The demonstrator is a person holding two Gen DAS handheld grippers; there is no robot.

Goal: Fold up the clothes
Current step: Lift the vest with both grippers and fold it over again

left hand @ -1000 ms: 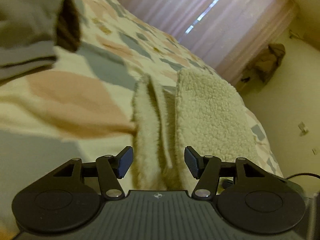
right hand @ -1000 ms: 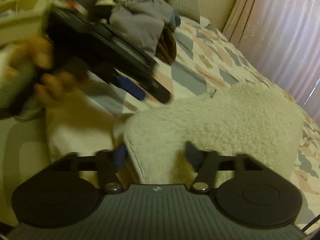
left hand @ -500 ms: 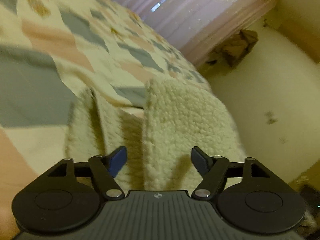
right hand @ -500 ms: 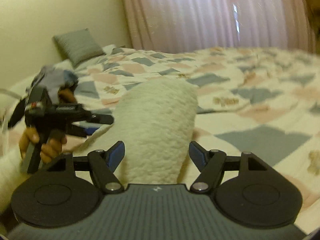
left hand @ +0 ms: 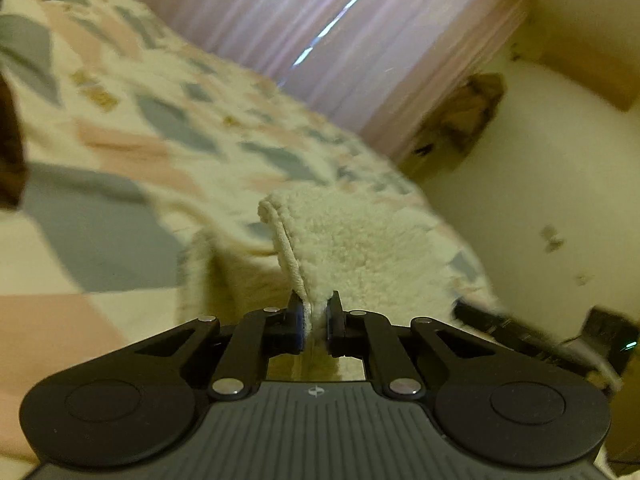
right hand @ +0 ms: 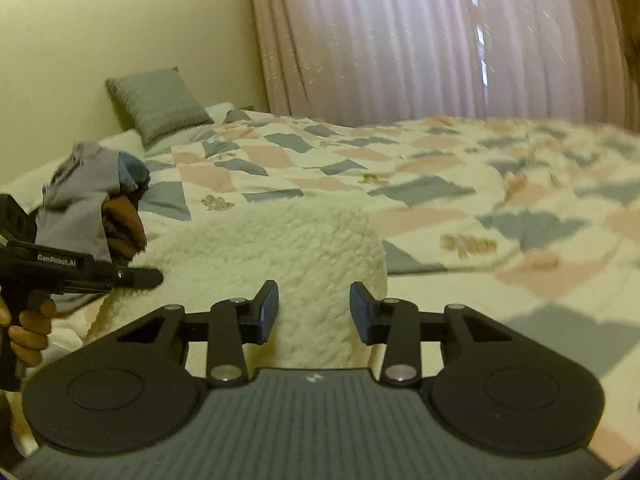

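A: Why is the left gripper pinched on the cream fleece garment's hem, low centre of its view?

B: Probably to lift that edge off the patchwork-quilted bed. The right gripper hangs spread, empty.

A: Hidden?

B: The fleece's near end, behind both grippers.

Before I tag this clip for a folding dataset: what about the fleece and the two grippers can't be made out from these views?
- Fleece garment: its type and full shape; near end hidden under the right gripper body, right wrist view.
- Left gripper: how many layers it pinches; fingers cover the fold, left wrist view.
- Clothes pile: separate items indistinguishable, partly behind the other gripper.
- Quilt: pattern smeared by motion blur.
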